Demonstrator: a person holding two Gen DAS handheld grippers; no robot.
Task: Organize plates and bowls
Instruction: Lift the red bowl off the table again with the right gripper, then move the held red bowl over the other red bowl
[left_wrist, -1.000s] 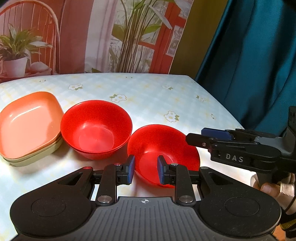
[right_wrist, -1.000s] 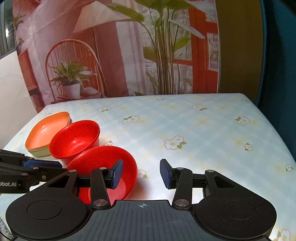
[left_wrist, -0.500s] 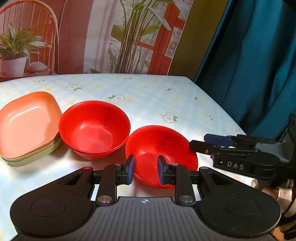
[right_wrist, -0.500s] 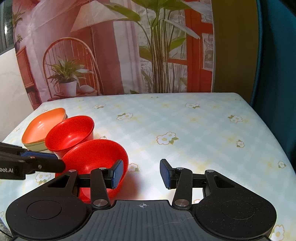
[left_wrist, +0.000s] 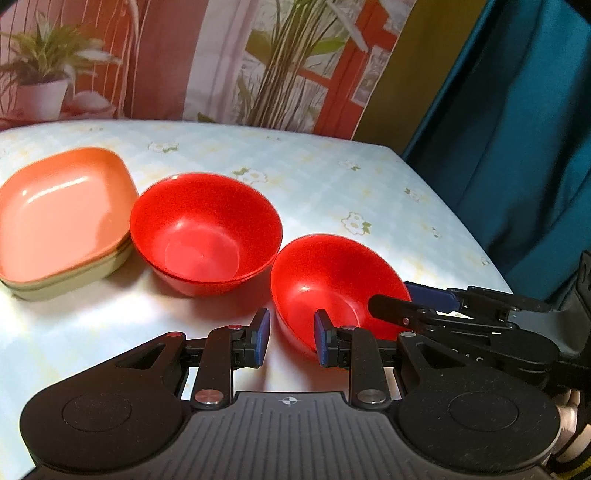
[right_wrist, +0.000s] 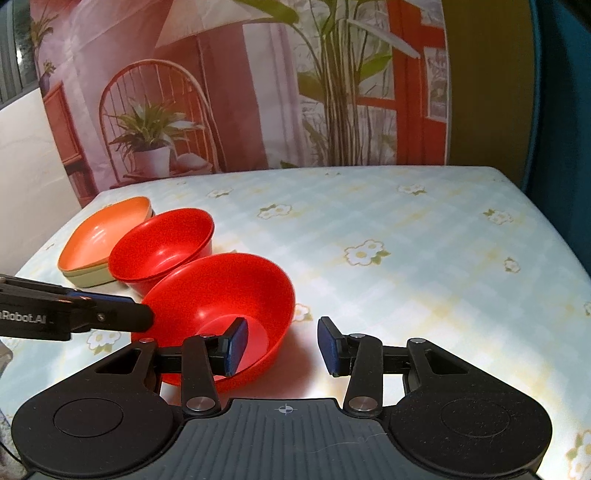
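Observation:
A near red bowl (left_wrist: 332, 280) sits on the table, also in the right wrist view (right_wrist: 229, 295). A second red bowl (left_wrist: 205, 232) stands left of it (right_wrist: 162, 247); it looks like two nested bowls. An orange square plate (left_wrist: 62, 210) lies stacked on a beige plate (left_wrist: 74, 280) at far left (right_wrist: 103, 232). My left gripper (left_wrist: 291, 338) is open, its jaws straddling the near bowl's front left rim. My right gripper (right_wrist: 282, 345) is open, its left pad over the near bowl's right rim. Neither grips anything.
The table (right_wrist: 406, 258) has a pale checked cloth with flowers. Its right edge meets a teal curtain (left_wrist: 517, 129). A backdrop with a chair and plants (right_wrist: 155, 140) stands behind. The right gripper's body (left_wrist: 461, 321) shows at right in the left wrist view.
Both grippers have moved in toward the near red bowl, which now appears larger. The left gripper's jaws have opened a little wider. The bowls and plates have stayed in place.

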